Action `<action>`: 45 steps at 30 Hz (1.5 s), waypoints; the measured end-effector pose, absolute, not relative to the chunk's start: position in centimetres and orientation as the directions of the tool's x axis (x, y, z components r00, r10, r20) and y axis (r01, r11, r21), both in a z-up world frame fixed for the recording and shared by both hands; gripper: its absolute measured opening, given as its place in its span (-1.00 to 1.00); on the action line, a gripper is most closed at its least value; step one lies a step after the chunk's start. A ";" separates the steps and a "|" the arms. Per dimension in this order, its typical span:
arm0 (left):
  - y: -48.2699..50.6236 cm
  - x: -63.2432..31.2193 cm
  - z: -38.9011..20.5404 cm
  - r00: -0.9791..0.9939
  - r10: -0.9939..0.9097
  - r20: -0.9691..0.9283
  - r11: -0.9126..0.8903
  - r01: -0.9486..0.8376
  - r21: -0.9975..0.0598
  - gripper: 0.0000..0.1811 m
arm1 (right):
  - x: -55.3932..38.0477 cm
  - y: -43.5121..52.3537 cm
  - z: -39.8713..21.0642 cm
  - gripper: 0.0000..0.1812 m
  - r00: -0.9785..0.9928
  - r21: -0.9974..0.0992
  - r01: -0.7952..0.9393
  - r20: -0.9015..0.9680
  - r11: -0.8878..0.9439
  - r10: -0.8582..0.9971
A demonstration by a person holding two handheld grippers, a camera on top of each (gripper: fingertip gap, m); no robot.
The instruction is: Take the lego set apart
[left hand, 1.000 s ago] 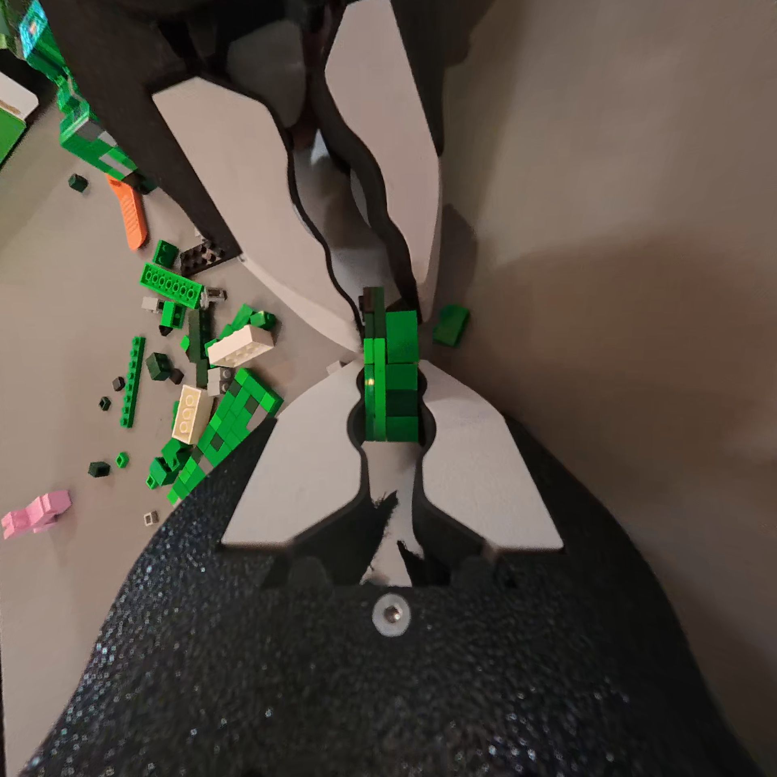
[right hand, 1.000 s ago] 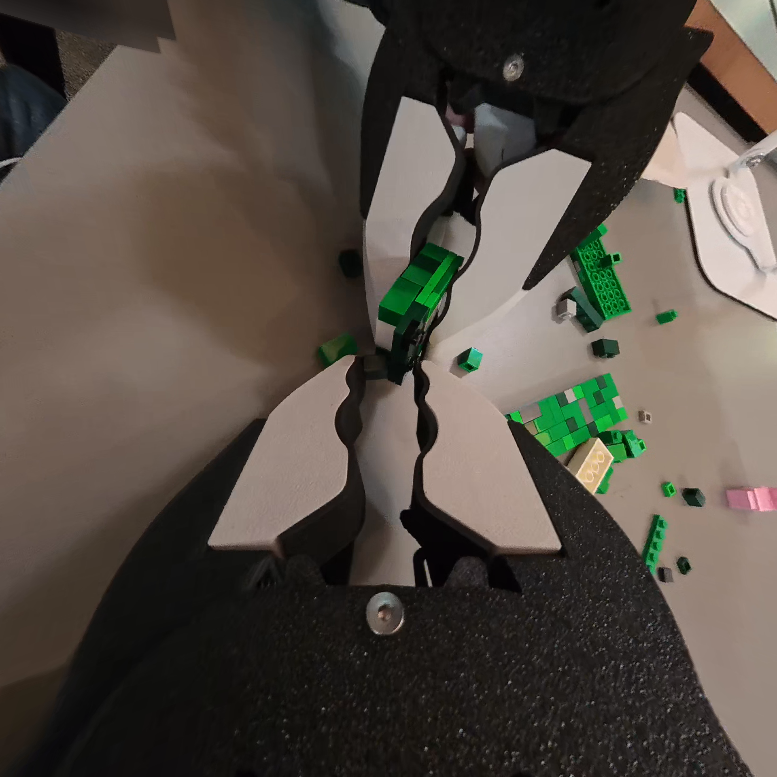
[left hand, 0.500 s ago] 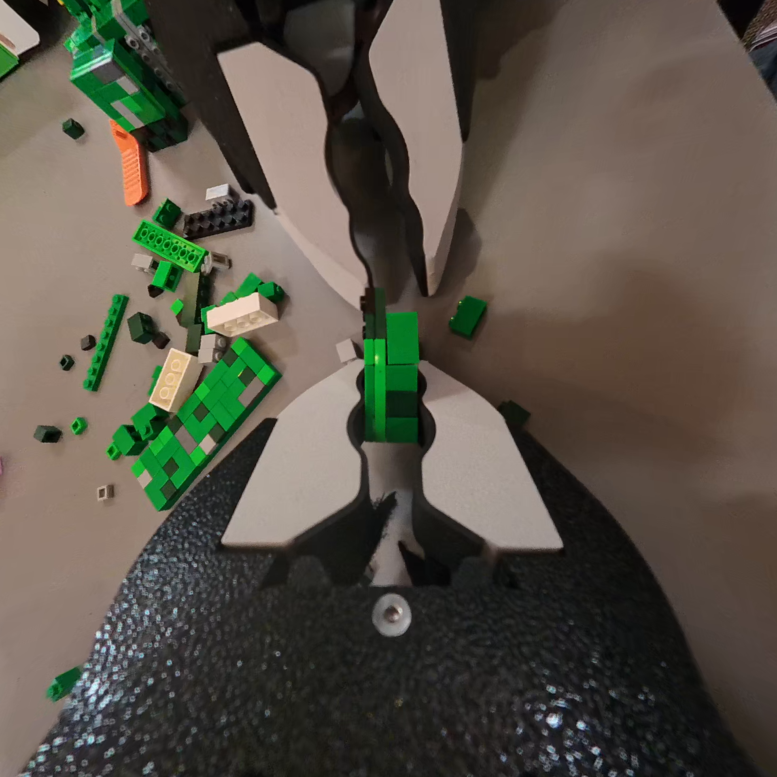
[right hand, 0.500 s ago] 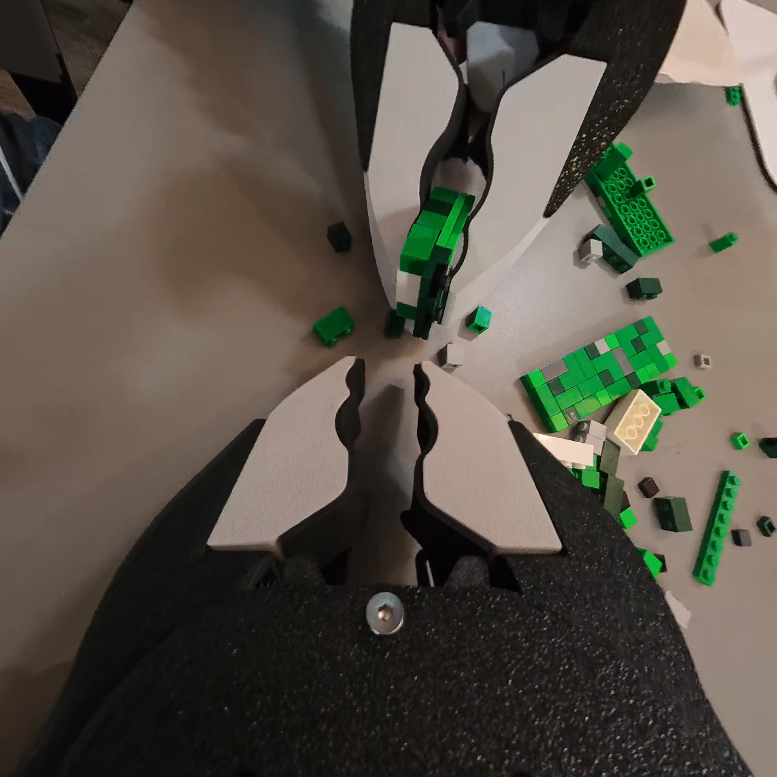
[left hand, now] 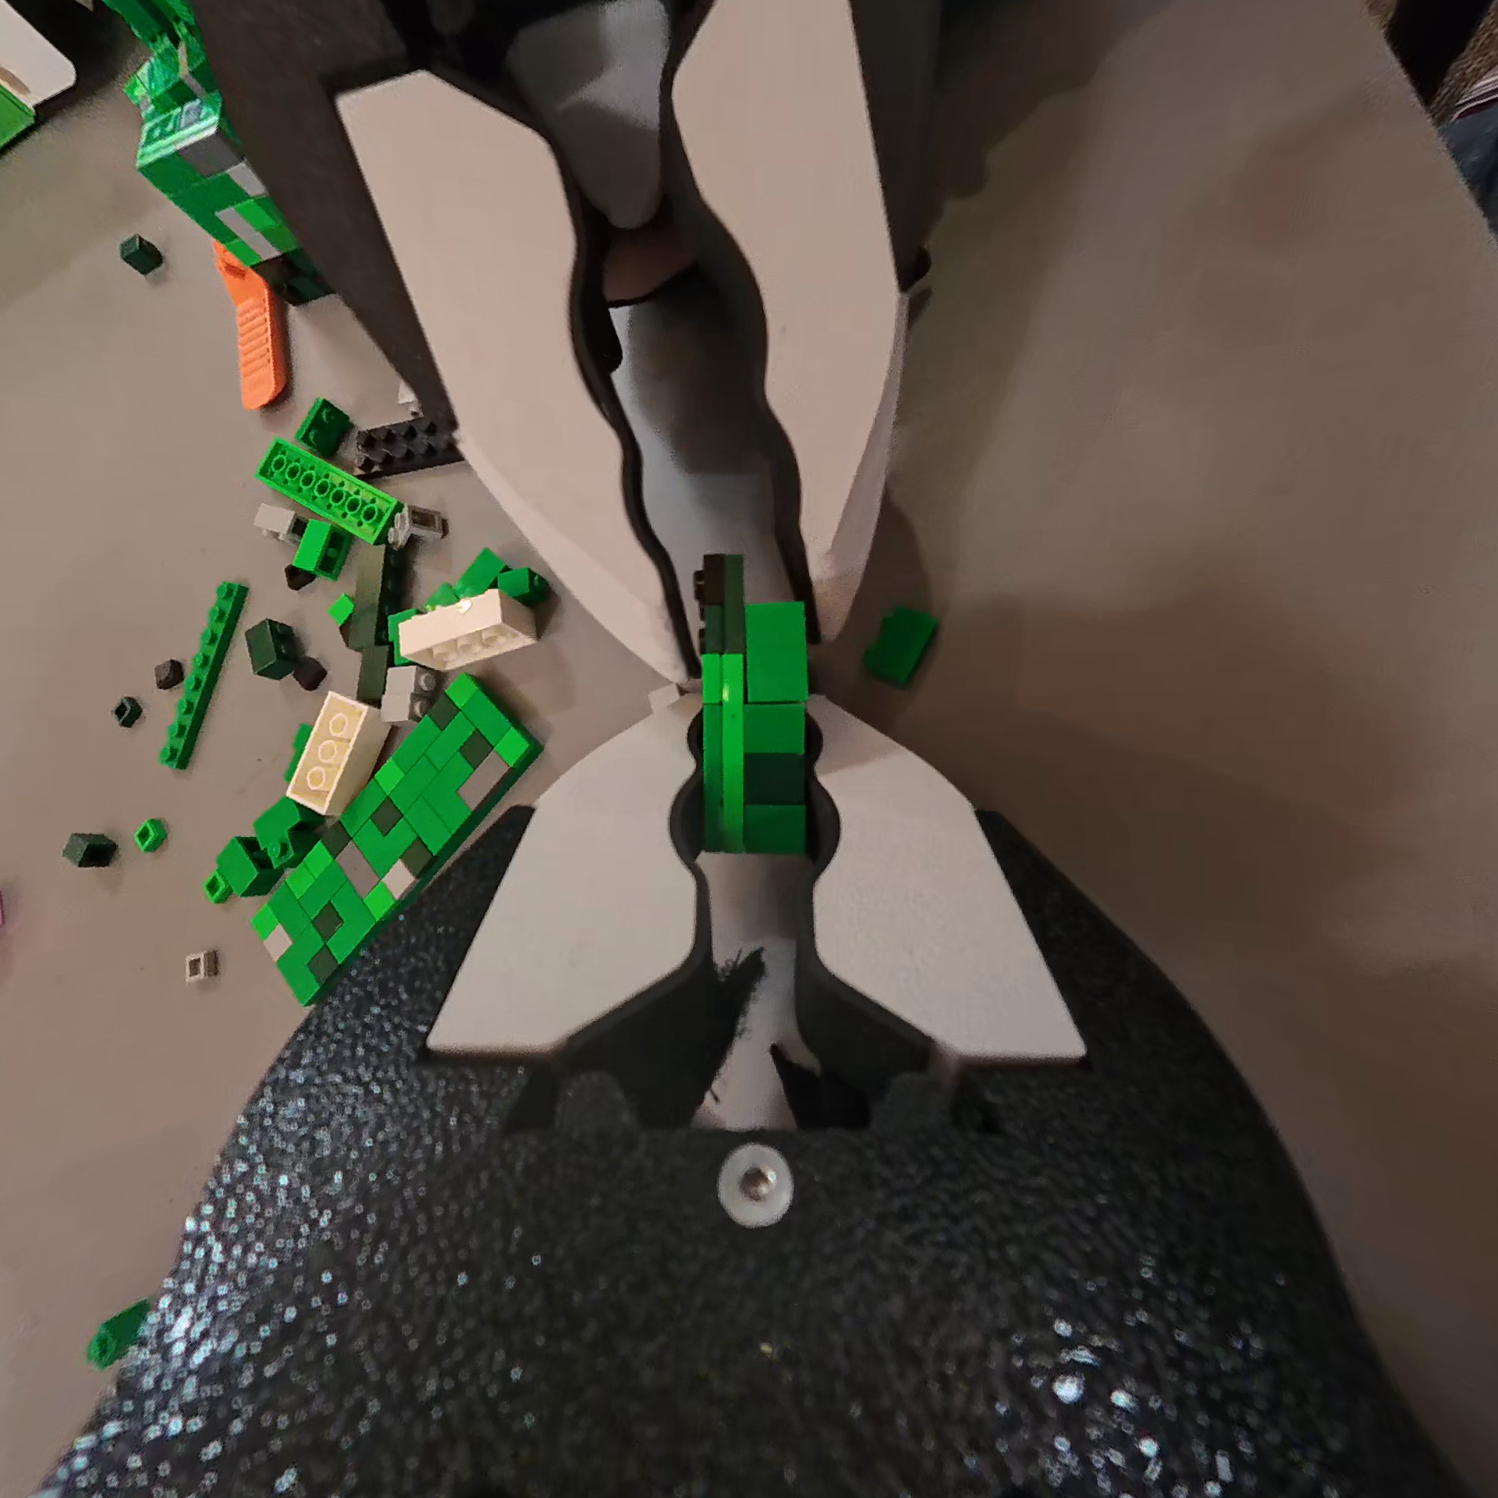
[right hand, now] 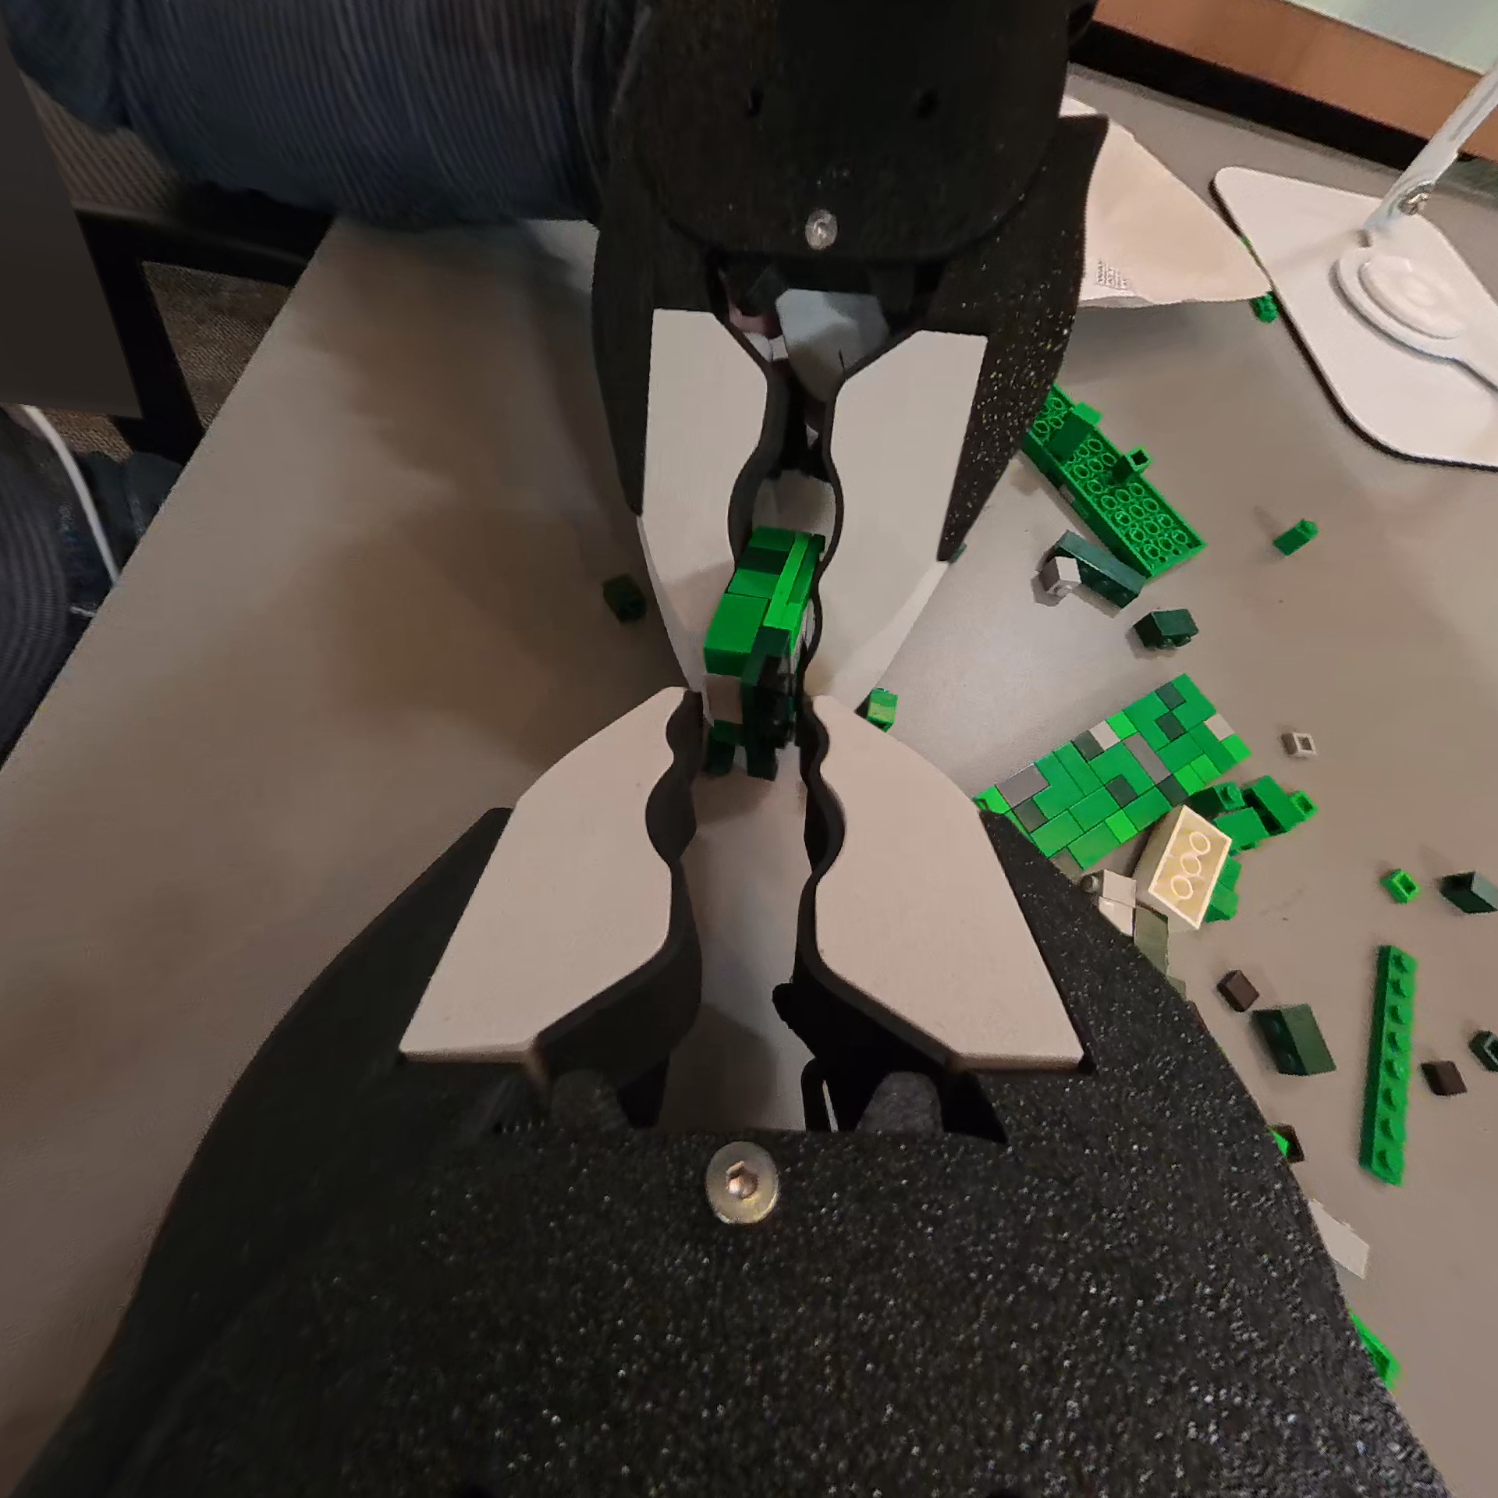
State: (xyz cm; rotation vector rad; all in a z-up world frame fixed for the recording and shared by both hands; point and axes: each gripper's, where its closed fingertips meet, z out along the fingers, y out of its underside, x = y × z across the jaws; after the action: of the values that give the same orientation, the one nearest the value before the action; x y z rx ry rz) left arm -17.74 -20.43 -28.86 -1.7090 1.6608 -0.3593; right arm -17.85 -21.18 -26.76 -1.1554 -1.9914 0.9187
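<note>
Scanning from the left edge of the left wrist view, I see a partly built green model [left hand: 207, 162] standing at the far corner of the grey counter [left hand: 1175, 567], with an orange brick separator [left hand: 255, 340] lying just beside it. Nearer lies a scatter of loose pieces: a long green strip [left hand: 203, 677], a bright green studded beam [left hand: 328, 490], two white bricks [left hand: 466, 632], and a flat green-and-grey tiled panel [left hand: 397, 835].

At the centre, my left gripper [left hand: 754, 713] is clamped on a green lego block [left hand: 758, 729], its grey pads pressing the block's two sides. My right gripper [left hand: 750, 624] comes in from the opposite side, tips meeting the block's far end. From its own view, the right gripper [right hand: 750, 729] has a narrow gap between the tips, and the block's dark lower end [right hand: 758, 729] sits in that gap; I cannot tell whether the pads actually pinch it. The lego block [right hand: 766, 608] is held above the counter [right hand: 365, 567].

To the right, a single green brick [left hand: 900, 648] lies alone.
</note>
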 end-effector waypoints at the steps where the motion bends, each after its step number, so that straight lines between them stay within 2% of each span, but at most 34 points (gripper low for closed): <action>1: -20.3 -17.9 -28.9 0.140 -0.951 -0.277 0.077 -0.759 -0.647 -0.81 | -17.9 -21.2 -26.7 -0.75 -0.399 -0.820 0.440 0.188 0.367 0.898; 4: -20.0 -18.2 -29.2 0.164 -0.948 -0.273 0.043 -0.783 -0.620 -0.81 | -18.1 -21.2 -26.4 -0.72 -0.388 -0.827 0.435 0.183 0.355 0.903; 8: -19.8 -18.1 -29.0 0.175 -0.942 -0.287 0.038 -0.792 -0.610 -0.81 | -18.3 -20.9 -26.3 -0.79 -0.361 -0.820 0.443 0.208 0.363 0.909; 12: -19.8 -18.0 -28.6 0.194 -0.947 -0.257 0.017 -0.768 -0.640 -0.81 | -18.3 -20.9 -25.8 -0.79 -0.354 -0.846 0.423 0.174 0.324 0.919; 16: -19.6 -17.9 -28.4 0.218 -0.940 -0.263 -0.001 -0.771 -0.636 -0.81 | -18.5 -20.8 -25.6 -0.71 -0.342 -0.848 0.422 0.179 0.320 0.923; 20: -19.6 -17.9 -28.7 0.214 -0.940 -0.266 -0.003 -0.784 -0.621 -0.81 | -18.6 -20.8 -25.9 -0.78 -0.338 -0.829 0.438 0.208 0.349 0.918; 26: -19.7 -17.5 -28.2 0.248 -0.950 -0.187 -0.054 -0.724 -0.688 -0.80 | -18.6 -20.7 -25.3 -0.79 -0.333 -0.865 0.412 0.150 0.287 0.931; 30: -19.7 -17.5 -28.2 0.235 -0.949 -0.208 -0.018 -0.703 -0.711 -0.77 | -18.3 -20.6 -24.7 -0.79 -0.333 -0.889 0.386 0.114 0.246 0.936; 36: -20.5 -17.2 -27.3 0.210 -0.969 -0.133 -0.034 -0.642 -0.766 -0.80 | -18.1 -21.3 -23.9 -0.79 -0.373 -0.917 0.346 0.061 0.200 0.926; 45: -20.3 -17.4 -27.2 0.231 -0.968 -0.095 -0.076 -0.635 -0.769 -0.81 | -17.9 -20.9 -24.4 -0.79 -0.368 -0.911 0.361 0.058 0.200 0.928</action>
State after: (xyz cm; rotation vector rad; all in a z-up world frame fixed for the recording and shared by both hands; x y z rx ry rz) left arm -17.40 -20.32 -27.22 -1.7937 1.4829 -0.5941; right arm -17.93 -20.90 -24.44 -1.2012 -1.8428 1.1420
